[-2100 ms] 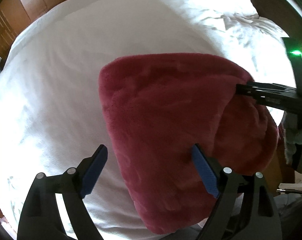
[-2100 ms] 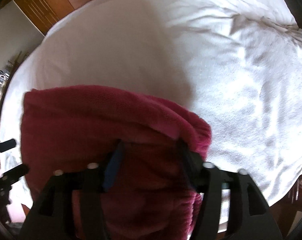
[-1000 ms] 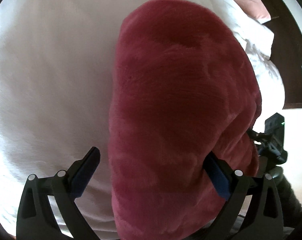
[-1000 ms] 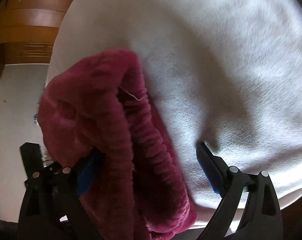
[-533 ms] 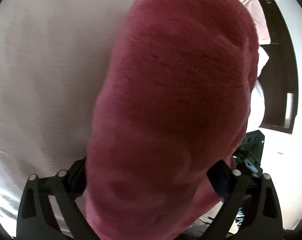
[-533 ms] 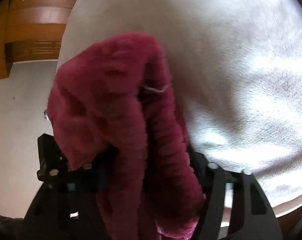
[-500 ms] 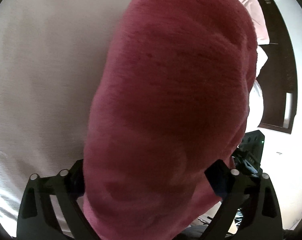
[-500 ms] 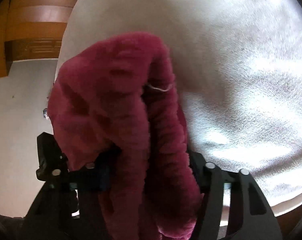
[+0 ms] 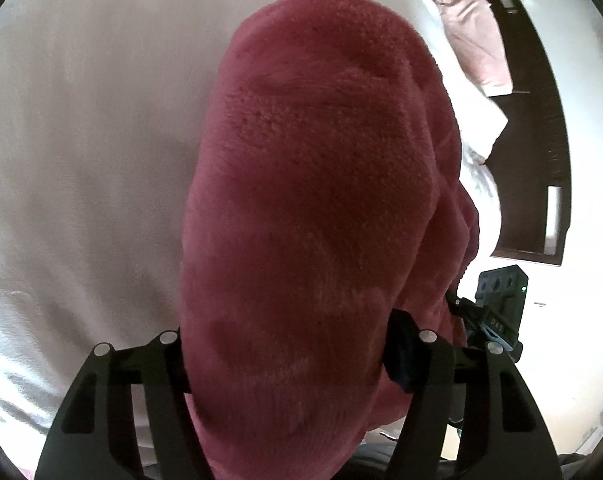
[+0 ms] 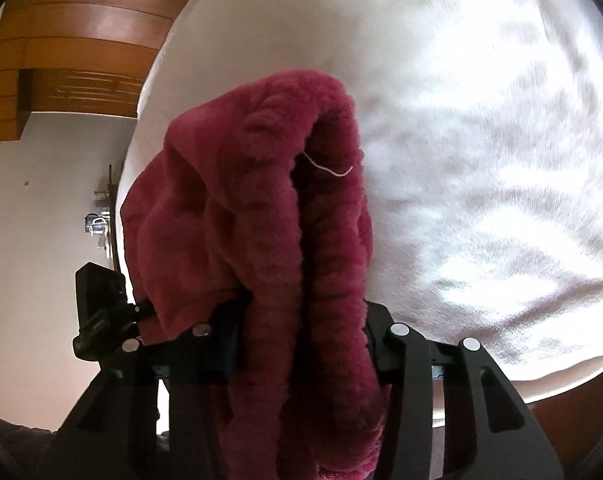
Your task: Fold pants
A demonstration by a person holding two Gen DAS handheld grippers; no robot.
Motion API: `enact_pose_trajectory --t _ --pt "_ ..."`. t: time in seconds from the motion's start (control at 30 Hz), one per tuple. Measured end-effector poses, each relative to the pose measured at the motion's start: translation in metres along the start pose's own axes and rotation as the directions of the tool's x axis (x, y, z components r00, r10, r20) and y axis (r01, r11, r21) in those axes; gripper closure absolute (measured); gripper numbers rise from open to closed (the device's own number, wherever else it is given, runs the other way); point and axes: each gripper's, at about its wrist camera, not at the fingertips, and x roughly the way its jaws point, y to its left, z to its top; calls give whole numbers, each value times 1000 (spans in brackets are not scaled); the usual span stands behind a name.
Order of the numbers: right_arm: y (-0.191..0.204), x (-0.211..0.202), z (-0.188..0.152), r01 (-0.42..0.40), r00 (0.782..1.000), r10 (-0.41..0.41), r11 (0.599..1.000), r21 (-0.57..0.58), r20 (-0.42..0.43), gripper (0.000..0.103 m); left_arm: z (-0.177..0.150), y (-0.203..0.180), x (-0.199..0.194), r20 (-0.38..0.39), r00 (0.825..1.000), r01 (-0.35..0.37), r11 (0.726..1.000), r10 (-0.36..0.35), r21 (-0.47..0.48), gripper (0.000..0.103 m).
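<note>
2 black hand-held grippers are on the same garment, and we are closing both. Between the fingers of our left gripper [image 9: 289,354] sits a thick bundle of the dark red fleece pants [image 9: 321,200], folded over into a rounded pad; its jaws are closing on that bundle, the fabric bulging over both fingers and hiding the pads. Our right gripper [image 10: 301,332] has the ribbed, gathered waistband end of the pants [image 10: 261,220] between its fingers, jaws closing, plush pressed in from both sides. A loose white thread [image 10: 329,170] lies in the fold there. Beneath the pants spreads the white bed cover [image 10: 481,140]; whether they rest on it we cannot tell. Beyond it we see brown wooden panelling [image 10: 81,20], a dark wooden bed frame [image 9: 541,140] and a pink cloth [image 9: 477,40].
</note>
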Motion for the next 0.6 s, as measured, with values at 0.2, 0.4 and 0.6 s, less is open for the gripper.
enact_pose_trajectory --t 0.2,0.4,0.6 --pt "30 -17 19 -23 998 25 999 -47 49 58 16 -23 -24 81 997 11 999 -13 31 37" --pt "49 -24 64 -58 996 66 992 -112 63 58 48 -42 -37 182 983 6 1000 -10 21 37" --pt "67 -20 124 -81 995 91 981 -174 50 58 89 -66 -43 277 961 -11 1000 15 -19 37"
